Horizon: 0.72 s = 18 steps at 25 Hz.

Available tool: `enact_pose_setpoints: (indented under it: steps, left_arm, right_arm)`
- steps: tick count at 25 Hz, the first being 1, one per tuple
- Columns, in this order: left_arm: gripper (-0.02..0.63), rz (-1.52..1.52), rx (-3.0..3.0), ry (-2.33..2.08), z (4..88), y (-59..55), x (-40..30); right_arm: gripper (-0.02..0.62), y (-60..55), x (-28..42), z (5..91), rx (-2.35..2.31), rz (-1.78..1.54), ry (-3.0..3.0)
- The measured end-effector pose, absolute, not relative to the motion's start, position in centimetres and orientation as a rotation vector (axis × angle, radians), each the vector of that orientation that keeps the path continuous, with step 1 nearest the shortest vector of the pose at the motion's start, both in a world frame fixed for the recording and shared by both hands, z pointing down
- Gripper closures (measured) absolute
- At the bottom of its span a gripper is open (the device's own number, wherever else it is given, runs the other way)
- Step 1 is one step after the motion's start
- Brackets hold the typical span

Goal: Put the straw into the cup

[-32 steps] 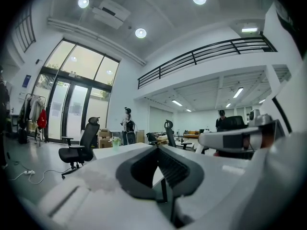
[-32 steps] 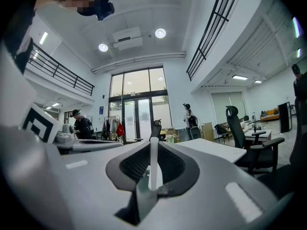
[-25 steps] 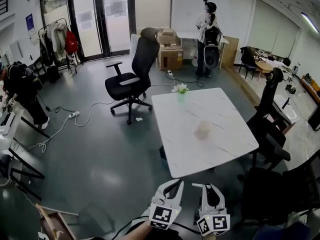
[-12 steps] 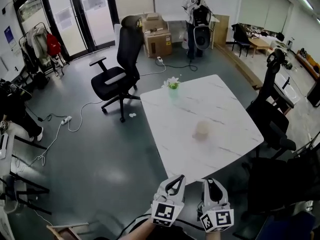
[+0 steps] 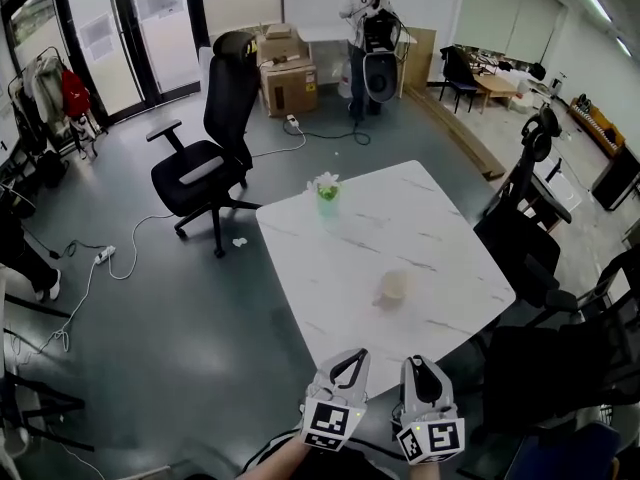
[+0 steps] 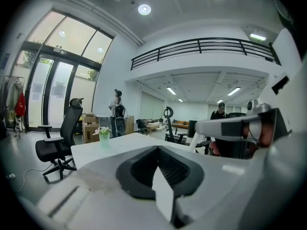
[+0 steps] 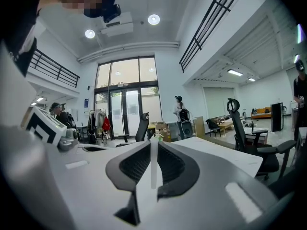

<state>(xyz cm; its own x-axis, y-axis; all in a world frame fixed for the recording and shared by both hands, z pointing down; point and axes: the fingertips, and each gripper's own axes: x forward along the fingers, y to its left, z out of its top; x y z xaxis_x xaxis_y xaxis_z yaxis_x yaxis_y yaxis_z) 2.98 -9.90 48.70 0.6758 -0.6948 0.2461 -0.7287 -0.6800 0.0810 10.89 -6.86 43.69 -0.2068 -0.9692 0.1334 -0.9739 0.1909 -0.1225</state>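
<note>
A pale cup point(image 5: 394, 286) stands on the white marble table point(image 5: 330, 268), toward its near right part. Both grippers hang side by side just short of the table's near corner. My right gripper point(image 5: 418, 364) point(image 7: 153, 145) is shut on a thin white straw point(image 7: 153, 169), which stands upright between its pads. My left gripper point(image 5: 354, 354) point(image 6: 157, 150) is shut with nothing in it. The cup lies a good way ahead of both grippers, and neither gripper view shows it.
A small green plant in a vase point(image 5: 326, 190) stands at the table's far left edge. A black office chair point(image 5: 205, 138) is left of the table and more black chairs point(image 5: 530, 228) crowd its right side. Cardboard boxes point(image 5: 285, 73), a standing person point(image 5: 365, 18), floor cables point(image 5: 90, 268).
The table and cup have come nearer to the grippers and slid left in the head view. Both grippers keep the same pose, side by side.
</note>
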Motion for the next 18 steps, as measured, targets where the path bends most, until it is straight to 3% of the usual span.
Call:
enact_pose_setpoints:
  steps: [18]
  left_arm:
    - [0.604, 0.332, 2.644, -1.134, 50.5, -16.0, 3.9]
  right_arm:
    - [0.551, -12.6, 12.4, 44.7, 1.960, 0.352, -2.355]
